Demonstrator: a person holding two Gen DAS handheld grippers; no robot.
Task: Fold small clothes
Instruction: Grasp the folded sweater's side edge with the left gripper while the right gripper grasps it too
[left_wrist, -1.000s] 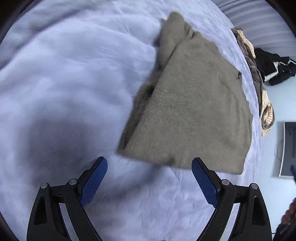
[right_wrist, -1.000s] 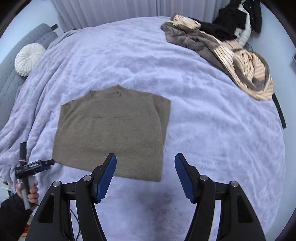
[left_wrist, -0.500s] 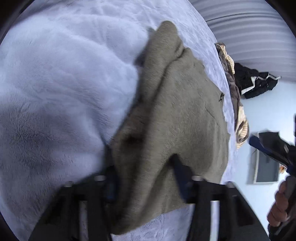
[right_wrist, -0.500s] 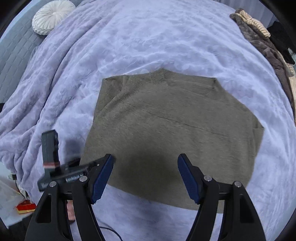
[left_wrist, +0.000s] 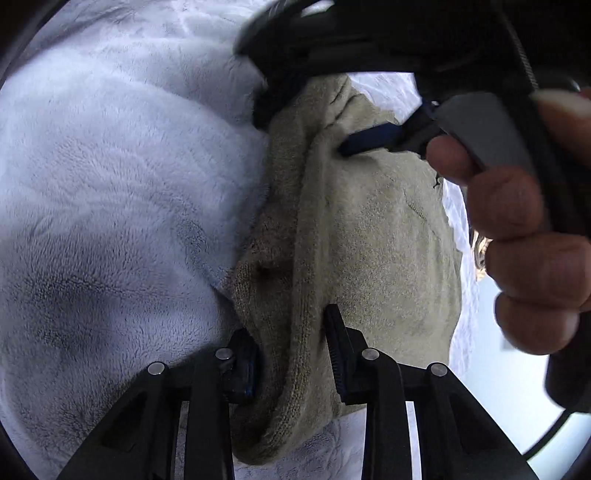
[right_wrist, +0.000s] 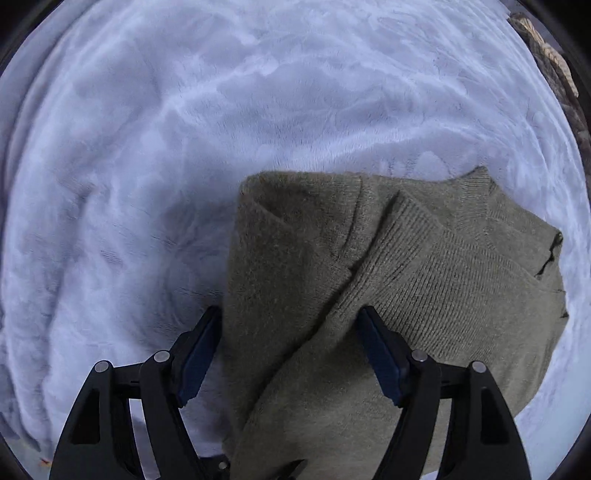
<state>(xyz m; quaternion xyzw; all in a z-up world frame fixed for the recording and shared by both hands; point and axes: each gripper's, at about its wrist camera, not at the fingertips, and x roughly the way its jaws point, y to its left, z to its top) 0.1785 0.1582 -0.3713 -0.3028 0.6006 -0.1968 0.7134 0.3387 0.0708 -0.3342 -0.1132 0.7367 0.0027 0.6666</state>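
An olive knit sweater (left_wrist: 369, 240) lies on a pale lilac fleece blanket (left_wrist: 110, 184). My left gripper (left_wrist: 293, 354) has its jaws closing on the sweater's near edge, and the fabric is bunched and pinched between the blue pads. My right gripper (right_wrist: 290, 354) points steeply down and straddles a folded corner of the sweater (right_wrist: 443, 277). Its jaws are closing with cloth between them, but the pads stand wide. In the left wrist view, one blue pad of the right gripper (left_wrist: 369, 142) touches the sweater's far end. A person's hand (left_wrist: 528, 240) grips its handle.
The lilac blanket (right_wrist: 221, 92) spreads wide to the left of and beyond the sweater. A heap of brown and striped clothes (right_wrist: 554, 62) lies at the far right edge of the bed.
The left jaws came down over the sweater's edge and closed on it, bunching the fabric. The right gripper dropped from high above the bed down onto the sweater's other corner.
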